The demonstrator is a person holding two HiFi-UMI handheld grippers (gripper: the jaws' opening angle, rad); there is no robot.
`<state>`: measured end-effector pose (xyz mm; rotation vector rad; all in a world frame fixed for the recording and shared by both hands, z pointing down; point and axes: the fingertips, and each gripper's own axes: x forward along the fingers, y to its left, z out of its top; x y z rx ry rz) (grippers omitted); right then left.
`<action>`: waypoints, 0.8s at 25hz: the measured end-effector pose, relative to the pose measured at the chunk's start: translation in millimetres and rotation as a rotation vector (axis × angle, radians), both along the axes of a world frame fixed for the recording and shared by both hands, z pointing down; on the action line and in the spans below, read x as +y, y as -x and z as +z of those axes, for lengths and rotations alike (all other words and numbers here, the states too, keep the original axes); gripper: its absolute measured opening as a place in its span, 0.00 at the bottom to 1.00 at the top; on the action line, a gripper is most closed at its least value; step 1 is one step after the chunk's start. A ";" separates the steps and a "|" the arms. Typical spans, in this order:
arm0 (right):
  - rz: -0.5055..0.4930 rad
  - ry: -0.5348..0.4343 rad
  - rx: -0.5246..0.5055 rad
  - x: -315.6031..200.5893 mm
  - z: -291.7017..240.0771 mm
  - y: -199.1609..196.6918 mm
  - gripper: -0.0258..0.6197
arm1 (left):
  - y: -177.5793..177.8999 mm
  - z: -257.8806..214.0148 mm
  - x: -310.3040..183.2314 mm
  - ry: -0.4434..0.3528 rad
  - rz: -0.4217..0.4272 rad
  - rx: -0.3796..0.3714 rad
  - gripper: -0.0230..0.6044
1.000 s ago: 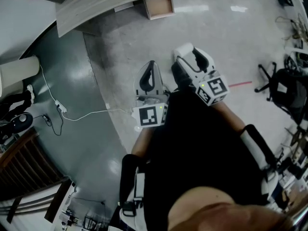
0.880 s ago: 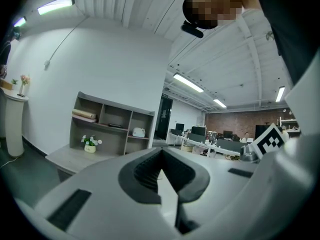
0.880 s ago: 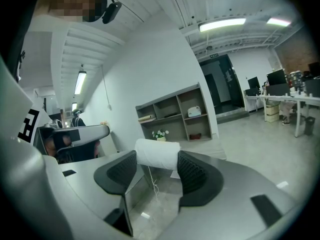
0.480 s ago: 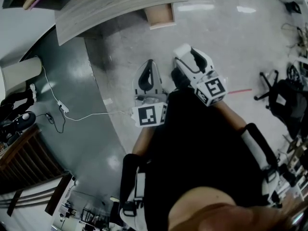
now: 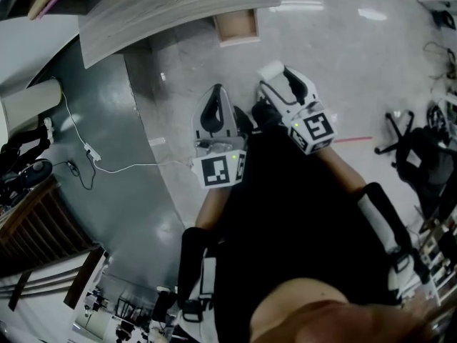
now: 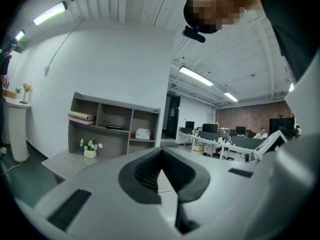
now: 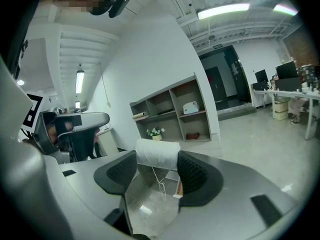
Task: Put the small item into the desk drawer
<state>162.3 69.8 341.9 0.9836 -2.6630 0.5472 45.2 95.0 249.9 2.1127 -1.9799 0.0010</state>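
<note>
Black ribbed pads [image 7: 197, 171] of the right gripper [image 7: 157, 166] are clamped on one white roll [image 7: 157, 154], gripped across its ends so that it lies level between the jaws, with a single thin thread [image 7: 160, 181] hanging loose beneath it. The left gripper [image 6: 161, 156] has its jaws pressed together with nothing between them. From the head view both grippers are held out in front of the person's dark torso, the left gripper [image 5: 218, 91] just beside the right gripper [image 5: 277, 73], each carrying one marker cube, two in all: one on the left [image 5: 220, 170], one on the right [image 5: 314, 128]. There the roll is hard to pick out against the white gripper body. Farther off, one desk drawer [image 5: 237, 26] stands pulled open under the edge of the wood-grain desk [image 5: 171, 6], well apart from the roll; its back part is covered by the desk top. On the floor to the left a white cable [image 5: 107, 166] trails over the dark area, and on the right a red line [image 5: 353, 139] runs toward a black chair base [image 5: 396, 120], whose upper part is cut off. The gripper views show one open shelf unit [image 7: 172, 109] on the desk with one small flower pot [image 7: 156, 133] near it.
</note>
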 end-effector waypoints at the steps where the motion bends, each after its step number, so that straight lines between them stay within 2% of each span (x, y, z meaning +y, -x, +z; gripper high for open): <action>1: 0.005 0.008 0.002 -3.0 2.5 -0.5 0.44 | 0.2 1.4 -2.4 0.006 0.003 -0.001 0.03; 6: 0.037 0.007 0.005 -22.1 13.3 10.0 0.44 | 13.2 13.0 -19.3 0.022 0.022 0.012 0.03; 12: 0.092 0.010 0.027 -36.3 22.7 15.6 0.44 | 21.7 23.1 -45.8 0.032 0.094 0.017 0.03; 20: 0.157 0.041 0.061 -57.5 43.0 37.3 0.44 | 51.3 33.0 -79.7 0.045 0.150 0.029 0.03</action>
